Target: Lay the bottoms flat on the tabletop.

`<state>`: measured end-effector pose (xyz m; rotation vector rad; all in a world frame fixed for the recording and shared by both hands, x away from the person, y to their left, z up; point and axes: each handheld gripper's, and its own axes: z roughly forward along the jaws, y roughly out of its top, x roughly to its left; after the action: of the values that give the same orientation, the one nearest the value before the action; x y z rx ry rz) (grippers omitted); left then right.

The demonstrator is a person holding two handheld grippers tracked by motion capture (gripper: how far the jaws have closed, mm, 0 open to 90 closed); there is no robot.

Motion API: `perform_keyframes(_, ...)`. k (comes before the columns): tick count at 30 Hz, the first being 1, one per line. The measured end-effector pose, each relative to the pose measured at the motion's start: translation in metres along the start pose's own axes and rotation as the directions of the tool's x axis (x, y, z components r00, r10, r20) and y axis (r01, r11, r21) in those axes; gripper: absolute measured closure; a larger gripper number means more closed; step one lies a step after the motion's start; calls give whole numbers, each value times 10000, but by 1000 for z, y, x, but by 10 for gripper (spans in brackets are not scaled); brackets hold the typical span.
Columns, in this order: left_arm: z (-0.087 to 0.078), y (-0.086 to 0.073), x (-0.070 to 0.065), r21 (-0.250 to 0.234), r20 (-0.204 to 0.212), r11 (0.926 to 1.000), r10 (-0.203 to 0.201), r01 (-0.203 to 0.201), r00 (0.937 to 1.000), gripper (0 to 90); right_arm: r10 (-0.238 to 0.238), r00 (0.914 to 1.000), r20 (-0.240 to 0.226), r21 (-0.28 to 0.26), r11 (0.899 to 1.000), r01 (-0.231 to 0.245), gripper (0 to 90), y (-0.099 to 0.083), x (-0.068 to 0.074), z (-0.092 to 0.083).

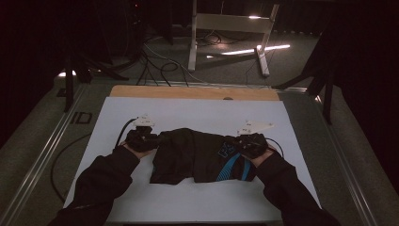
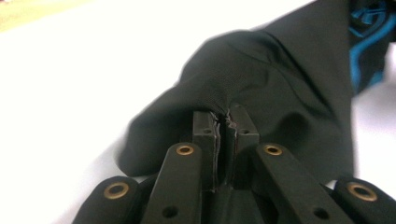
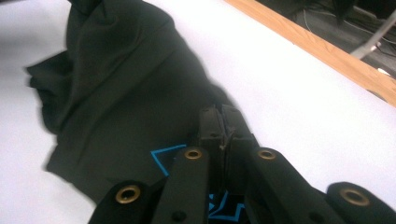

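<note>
A black garment (image 1: pixel 193 155) with blue markings lies crumpled on the white table cover (image 1: pixel 197 113). My left gripper (image 1: pixel 141 137) pinches the garment's left edge; in the left gripper view the jaws (image 2: pixel 225 116) are shut on a fold of black cloth (image 2: pixel 261 79), which rises in a peak toward them. My right gripper (image 1: pixel 249 141) holds the right edge near the blue print (image 1: pixel 229 165); in the right gripper view its jaws (image 3: pixel 222 119) are shut on the dark fabric (image 3: pixel 121 79). A person's dark sleeves enter from the bottom.
A wooden table edge (image 1: pixel 193 92) runs along the far side of the white cover. Beyond it are cables (image 1: pixel 155 61) on the floor and a white frame (image 1: pixel 230 28). A metal rail (image 1: pixel 42 155) lines the left side.
</note>
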<state>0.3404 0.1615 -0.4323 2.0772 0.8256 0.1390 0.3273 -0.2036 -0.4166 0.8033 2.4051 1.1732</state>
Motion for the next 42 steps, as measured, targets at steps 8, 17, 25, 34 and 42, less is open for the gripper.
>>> perform_keyframes(8,0,-48,-34,1086,1076,9939,79,-196,9942,849,-225,9970,-747,818,9962,286,895,-36,34,-4)
perform_keyframes(17,1,-88,-52,2330,1460,9721,-90,-255,9892,847,-344,9912,-1280,1810,9818,574,893,-69,63,-5)
perform_keyframes(25,11,-99,-51,2874,1624,9574,-211,-268,9865,844,-194,9866,-1618,2668,9617,627,888,-89,68,6)
perform_keyframes(34,3,-94,-47,2399,1761,9708,-388,-47,9836,687,-1,9838,-1794,2477,9678,453,851,-86,63,6)
perform_keyframes(42,-22,-74,-40,1407,1234,9900,-246,70,9921,390,377,9903,-1338,1477,9889,-177,549,-69,41,-17)
